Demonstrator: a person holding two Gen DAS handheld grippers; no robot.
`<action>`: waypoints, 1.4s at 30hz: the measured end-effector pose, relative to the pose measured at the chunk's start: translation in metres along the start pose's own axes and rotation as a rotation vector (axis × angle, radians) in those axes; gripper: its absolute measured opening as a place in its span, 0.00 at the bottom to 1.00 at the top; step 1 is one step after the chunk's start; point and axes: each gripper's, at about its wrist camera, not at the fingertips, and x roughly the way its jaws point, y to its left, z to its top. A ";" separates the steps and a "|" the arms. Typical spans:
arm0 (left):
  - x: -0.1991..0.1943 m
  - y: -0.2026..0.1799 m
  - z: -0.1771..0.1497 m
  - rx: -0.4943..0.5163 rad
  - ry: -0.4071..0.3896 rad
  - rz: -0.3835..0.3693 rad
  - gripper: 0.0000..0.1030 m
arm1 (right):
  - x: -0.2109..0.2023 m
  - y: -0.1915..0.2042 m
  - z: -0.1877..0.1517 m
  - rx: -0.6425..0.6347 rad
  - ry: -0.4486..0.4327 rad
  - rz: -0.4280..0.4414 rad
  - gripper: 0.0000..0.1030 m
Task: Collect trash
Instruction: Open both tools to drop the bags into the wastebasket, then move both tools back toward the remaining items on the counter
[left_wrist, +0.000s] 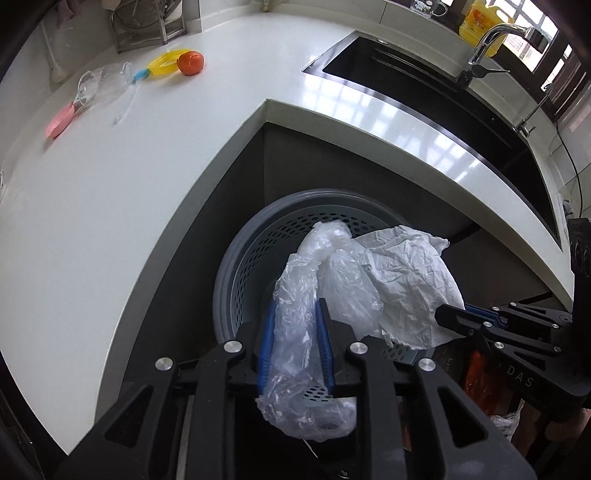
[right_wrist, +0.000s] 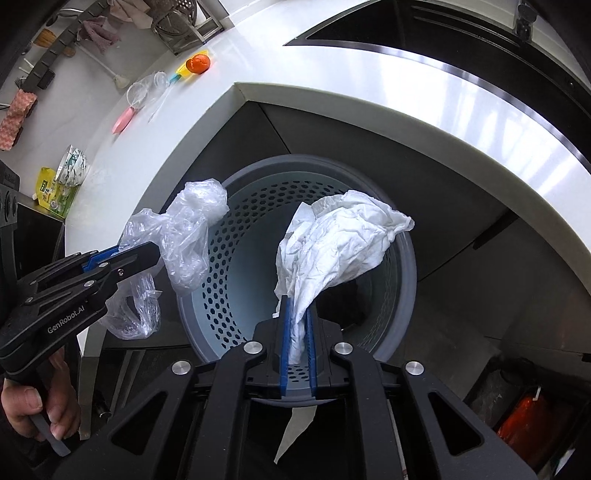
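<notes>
Two pairs of tongs hang above a round grey perforated plastic bin (left_wrist: 255, 254) that stands on the floor in the inner corner of the white L-shaped surface (left_wrist: 110, 206). From the left wrist, the left tongs (left_wrist: 295, 317) point steeply down over the bin's near rim, their blue pads a little apart with a crumpled clear plastic bag (left_wrist: 295, 332) between them; whether the pads press on it cannot be told. Just right of the bag, over the bin's mouth, a crumpled white paper towel (left_wrist: 406, 280) hangs from the right tongs (left_wrist: 445, 314). Far beyond the bin, an orange fruit (left_wrist: 190, 62) and a clear plastic cup (left_wrist: 99, 83) lie on the surface. From the right wrist, the right tongs (right_wrist: 298, 314) stand narrow, their pads at either side of the paper towel (right_wrist: 332, 240), which rises above the bin (right_wrist: 406, 266). Over the bin's left rim the left tongs (right_wrist: 147, 254) carry the plastic bag (right_wrist: 184, 236), and a person's hand (right_wrist: 33, 402) grips their handle.
</notes>
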 end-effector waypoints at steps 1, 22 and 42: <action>0.000 -0.001 -0.001 -0.003 -0.002 0.005 0.31 | 0.000 0.000 0.000 -0.001 -0.002 -0.003 0.16; -0.030 -0.004 -0.003 -0.022 -0.072 0.035 0.45 | -0.020 -0.001 0.001 -0.015 -0.043 0.022 0.30; -0.062 0.003 0.001 -0.041 -0.148 0.050 0.51 | -0.038 0.011 0.010 -0.048 -0.084 0.038 0.34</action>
